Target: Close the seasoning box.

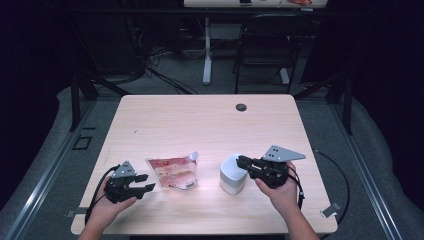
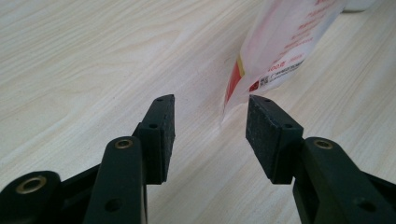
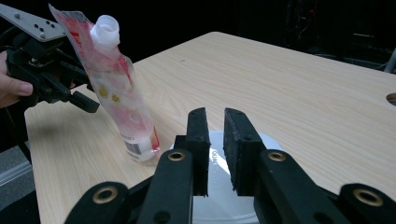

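A red-and-white spout pouch [image 1: 172, 172] stands at the table's front left, its white cap [image 3: 106, 28] uppermost in the right gripper view. My left gripper [image 1: 146, 183] is level beside the pouch's lower left; its jaws [image 2: 210, 121] stand open, with the pouch's bottom corner [image 2: 280, 42] just beyond the pads and untouched. A white round tub [image 1: 231, 176] sits right of the pouch. My right gripper [image 1: 241, 162] hovers over the tub's top. Its jaws [image 3: 215, 116] leave a narrow gap with nothing in it, and the white lid [image 3: 215, 163] shows below.
The light wooden table [image 1: 200, 120] has a round cable hole [image 1: 241, 107] at the back centre. A black chair [image 1: 265, 45] and a desk leg [image 1: 207, 50] stand on the floor behind. Cables trail from both grippers off the front edge.
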`<state>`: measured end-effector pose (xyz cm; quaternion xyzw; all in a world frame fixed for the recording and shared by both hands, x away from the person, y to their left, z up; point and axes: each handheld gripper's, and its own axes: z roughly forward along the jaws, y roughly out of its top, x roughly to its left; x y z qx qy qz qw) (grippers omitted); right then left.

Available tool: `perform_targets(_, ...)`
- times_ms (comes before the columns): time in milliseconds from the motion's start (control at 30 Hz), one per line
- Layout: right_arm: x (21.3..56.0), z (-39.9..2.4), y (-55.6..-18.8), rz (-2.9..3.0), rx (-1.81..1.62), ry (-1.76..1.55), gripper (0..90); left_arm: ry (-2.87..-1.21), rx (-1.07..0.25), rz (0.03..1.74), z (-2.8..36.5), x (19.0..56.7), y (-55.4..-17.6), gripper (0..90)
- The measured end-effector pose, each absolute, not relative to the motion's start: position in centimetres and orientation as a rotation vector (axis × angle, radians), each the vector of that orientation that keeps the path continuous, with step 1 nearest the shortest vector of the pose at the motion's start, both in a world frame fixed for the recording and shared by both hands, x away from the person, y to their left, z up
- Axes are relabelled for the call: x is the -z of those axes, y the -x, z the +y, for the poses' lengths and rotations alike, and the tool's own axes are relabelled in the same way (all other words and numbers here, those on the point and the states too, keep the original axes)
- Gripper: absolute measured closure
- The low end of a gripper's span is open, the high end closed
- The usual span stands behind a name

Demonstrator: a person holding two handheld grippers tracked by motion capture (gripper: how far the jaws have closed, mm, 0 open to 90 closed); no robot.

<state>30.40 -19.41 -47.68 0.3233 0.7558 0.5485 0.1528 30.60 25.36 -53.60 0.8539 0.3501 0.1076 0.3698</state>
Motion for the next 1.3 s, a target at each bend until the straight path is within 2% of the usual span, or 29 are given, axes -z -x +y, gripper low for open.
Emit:
perform_targets(367, 47.3, -20.2, -30.3, 2.145, -1.563, -0.941, 79.0, -2.174, -0.285, 0.913, 25.7, 53.5, -30.6, 52.3)
perform_targets(600, 47.1, -21.2, -30.3, 2.126, -1.559, -0.960, 75.0, -2.159, -0.283, 0.926, 26.0, 53.4, -30.6, 51.9)
perform_targets(967, 47.5, -23.5, -30.0, 2.074, -1.505, -1.034, 59.6, -2.125, -0.297, 0.954, 26.6, 53.3, -30.7, 51.4)
perform_targets(1300, 48.5, -25.7, -29.8, 2.016, -1.476, -1.116, 52.8, -2.109, -0.307, 0.983, 27.1, 53.3, -30.8, 50.9)
